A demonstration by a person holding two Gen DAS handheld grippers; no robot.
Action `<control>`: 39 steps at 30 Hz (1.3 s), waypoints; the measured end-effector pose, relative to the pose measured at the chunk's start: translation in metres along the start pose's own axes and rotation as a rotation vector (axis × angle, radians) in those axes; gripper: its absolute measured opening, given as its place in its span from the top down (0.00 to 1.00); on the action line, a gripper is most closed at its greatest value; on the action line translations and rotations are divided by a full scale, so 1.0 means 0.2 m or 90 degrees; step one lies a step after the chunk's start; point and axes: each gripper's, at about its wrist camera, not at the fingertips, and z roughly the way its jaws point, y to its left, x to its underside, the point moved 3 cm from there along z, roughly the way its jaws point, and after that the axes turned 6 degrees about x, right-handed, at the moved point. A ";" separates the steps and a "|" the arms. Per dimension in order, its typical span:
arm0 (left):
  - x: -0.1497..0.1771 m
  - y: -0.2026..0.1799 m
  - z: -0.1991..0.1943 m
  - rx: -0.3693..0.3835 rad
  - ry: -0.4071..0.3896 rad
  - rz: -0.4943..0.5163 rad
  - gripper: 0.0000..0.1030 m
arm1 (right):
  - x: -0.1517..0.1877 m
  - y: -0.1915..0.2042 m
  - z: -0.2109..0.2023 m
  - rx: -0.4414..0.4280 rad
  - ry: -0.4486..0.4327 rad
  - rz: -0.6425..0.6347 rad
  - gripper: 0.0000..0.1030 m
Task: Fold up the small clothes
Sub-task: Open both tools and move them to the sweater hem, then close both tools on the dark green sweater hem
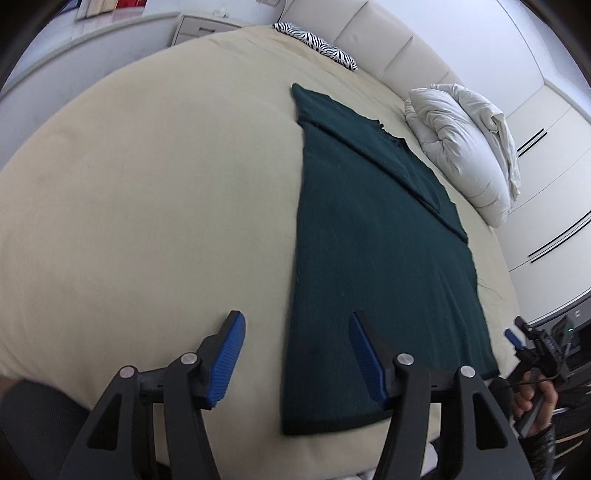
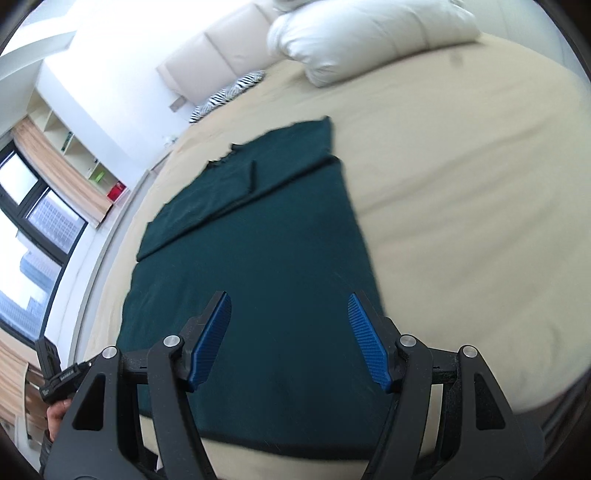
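Observation:
A dark green garment lies flat on the beige bed. One long side is folded over into a narrower flap. My left gripper hovers open over the garment's near left edge, one finger above the sheet and the other above the cloth. My right gripper is open too, above the near part of the garment. Nothing sits between either pair of blue pads. A hand holding the right gripper shows at the lower right of the left wrist view.
A crumpled white pillow lies on the bed beyond the garment. A zebra-print cushion rests against the cream headboard. White wardrobe doors stand beside the bed. A window and shelves are further off.

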 end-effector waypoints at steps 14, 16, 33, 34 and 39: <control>0.08 0.03 0.02 0.122 0.067 -0.081 0.48 | 0.16 -0.28 -0.04 -0.026 0.110 0.084 0.38; 0.08 0.03 0.03 0.129 0.072 -0.093 0.51 | 0.17 -0.30 -0.03 -0.040 0.122 0.100 0.38; 0.12 0.05 0.03 0.128 0.079 -0.109 0.92 | 0.14 -0.34 0.08 -0.021 0.292 0.087 0.39; 0.13 0.05 0.03 0.127 0.079 -0.108 0.92 | 0.14 -0.34 0.09 -0.026 0.302 0.086 0.39; 0.13 0.05 0.02 0.126 0.076 -0.104 0.93 | 0.13 -0.35 0.13 -0.047 0.335 0.100 0.39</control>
